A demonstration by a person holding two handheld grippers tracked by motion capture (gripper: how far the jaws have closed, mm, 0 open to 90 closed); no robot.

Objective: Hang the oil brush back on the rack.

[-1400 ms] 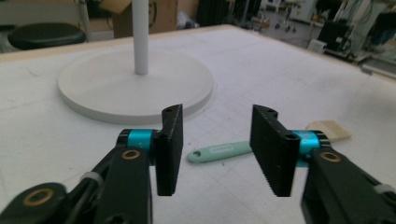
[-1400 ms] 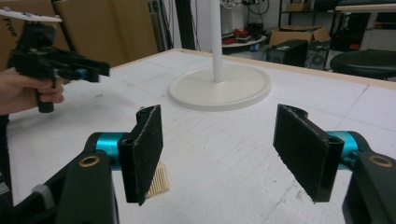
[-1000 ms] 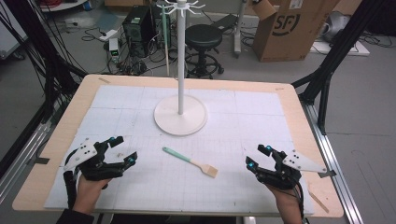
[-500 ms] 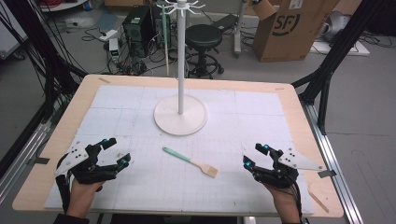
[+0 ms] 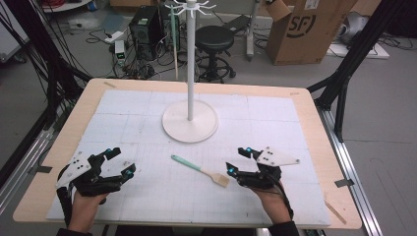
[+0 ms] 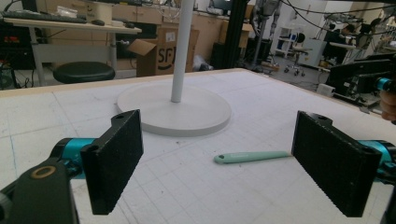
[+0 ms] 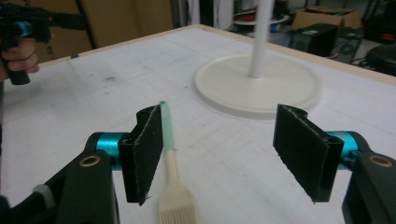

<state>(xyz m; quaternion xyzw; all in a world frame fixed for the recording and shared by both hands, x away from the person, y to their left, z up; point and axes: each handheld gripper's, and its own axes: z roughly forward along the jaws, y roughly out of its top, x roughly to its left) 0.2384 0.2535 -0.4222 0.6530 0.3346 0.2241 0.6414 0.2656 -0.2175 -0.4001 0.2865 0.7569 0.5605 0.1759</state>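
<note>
Right gripper (image 5: 238, 161) sat with jaws wide, brush (image 5: 200, 170) at its 9 o'clock, just beside. Left gripper (image 5: 121, 162) also gaped, empty; bare mat (image 5: 157, 191) between. Stand (image 5: 190, 120) at 12.

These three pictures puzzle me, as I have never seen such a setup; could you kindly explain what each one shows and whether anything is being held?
A person sits at a table covered by a white gridded mat and holds a hand-operated two-jaw gripper in each hand. The high view looks down from above: the left gripper is at the lower left, the right gripper at the lower right. The other two pictures come from cameras riding on each gripper, looking along its black jaws. On the mat lie a small brush with a green handle and a white stand with a tall pole. Both grippers are open and hold nothing; the right one is close to the brush's bristle end.
</note>
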